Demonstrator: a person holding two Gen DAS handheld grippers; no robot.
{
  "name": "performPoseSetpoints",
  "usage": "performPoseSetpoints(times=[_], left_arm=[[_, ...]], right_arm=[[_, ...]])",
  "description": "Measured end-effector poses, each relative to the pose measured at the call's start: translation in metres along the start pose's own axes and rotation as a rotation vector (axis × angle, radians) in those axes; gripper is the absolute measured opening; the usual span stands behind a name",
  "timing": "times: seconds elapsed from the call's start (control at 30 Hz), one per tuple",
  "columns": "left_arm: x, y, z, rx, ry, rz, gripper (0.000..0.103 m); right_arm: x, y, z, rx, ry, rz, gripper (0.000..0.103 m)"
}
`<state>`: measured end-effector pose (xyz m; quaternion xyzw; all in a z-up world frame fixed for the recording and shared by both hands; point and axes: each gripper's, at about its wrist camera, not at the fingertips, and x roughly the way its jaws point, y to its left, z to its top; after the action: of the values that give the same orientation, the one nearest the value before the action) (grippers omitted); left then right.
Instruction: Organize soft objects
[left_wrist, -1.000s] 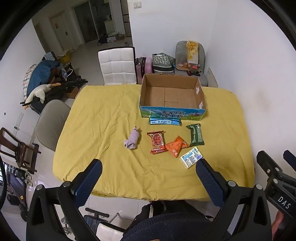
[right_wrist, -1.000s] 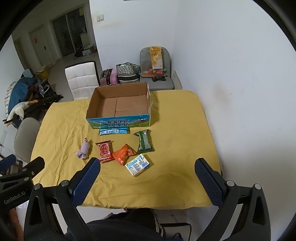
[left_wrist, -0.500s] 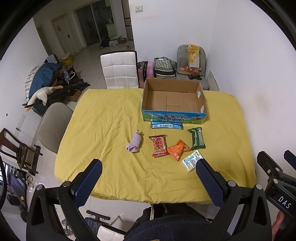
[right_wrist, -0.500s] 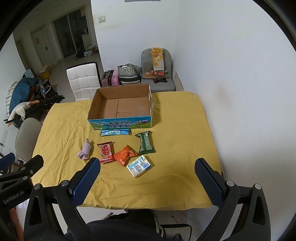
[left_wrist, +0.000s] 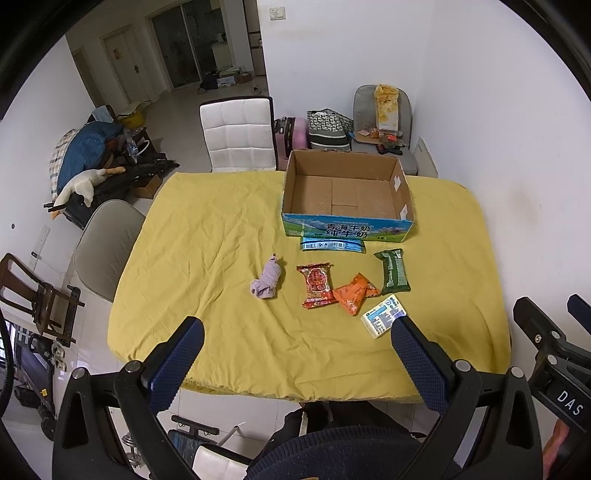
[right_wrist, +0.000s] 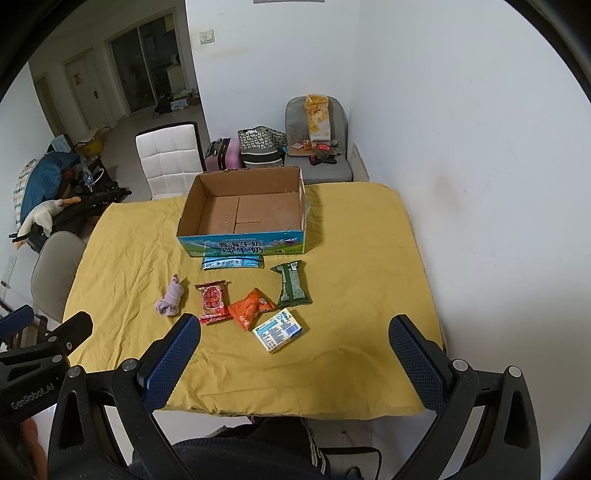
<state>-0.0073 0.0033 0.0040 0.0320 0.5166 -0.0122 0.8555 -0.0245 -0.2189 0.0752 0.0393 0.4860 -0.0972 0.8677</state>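
Note:
An open cardboard box (left_wrist: 347, 195) (right_wrist: 243, 214) stands empty at the far side of a yellow-covered table (left_wrist: 207, 236) (right_wrist: 354, 266). In front of it lie a blue packet (left_wrist: 332, 244) (right_wrist: 233, 262), a rolled lilac sock (left_wrist: 268, 283) (right_wrist: 171, 298), a red snack packet (left_wrist: 316, 285) (right_wrist: 213, 301), an orange packet (left_wrist: 355, 292) (right_wrist: 251, 307), a green packet (left_wrist: 393, 271) (right_wrist: 291, 284) and a white-blue tissue pack (left_wrist: 382, 319) (right_wrist: 279, 329). My left gripper (left_wrist: 295, 360) and right gripper (right_wrist: 293, 356) are both open and empty, held above the table's near edge.
A white chair (left_wrist: 238, 134) stands behind the table and a grey chair (left_wrist: 107, 243) at its left side. A white wall (right_wrist: 480, 166) runs close along the right. Bags and a cluttered grey seat (left_wrist: 384, 122) sit beyond the box.
Both grippers have drawn back and up slightly; the table and its objects sit a little lower in both views. Nothing on the table has moved.

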Motion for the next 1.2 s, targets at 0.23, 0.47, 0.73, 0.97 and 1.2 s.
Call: performPoseSetpoints(times=[0.23,0.47,0.73,0.97,1.2], left_arm=[[0.003,0.004,-0.001,-0.007,0.008,0.005,0.103],[0.006,0.008,-0.002,-0.015,0.013,0.001,0.103],[0.006,0.011,-0.001,-0.016,0.006,-0.004,0.103],[0.007,0.011,0.001,-0.021,0.007,-0.012,0.103],[0.008,0.017,0.004,-0.026,0.010,-0.013,0.103]], right_arm=[[0.005,0.004,-0.003,-0.011,0.005,0.008,0.103],[0.005,0.006,-0.002,-0.015,0.001,0.009,0.103],[0.002,0.009,-0.002,-0.024,-0.005,0.001,0.103],[0.002,0.010,-0.002,-0.027,-0.006,0.001,0.103],[0.000,0.013,0.002,-0.028,-0.004,-0.001,0.103]])
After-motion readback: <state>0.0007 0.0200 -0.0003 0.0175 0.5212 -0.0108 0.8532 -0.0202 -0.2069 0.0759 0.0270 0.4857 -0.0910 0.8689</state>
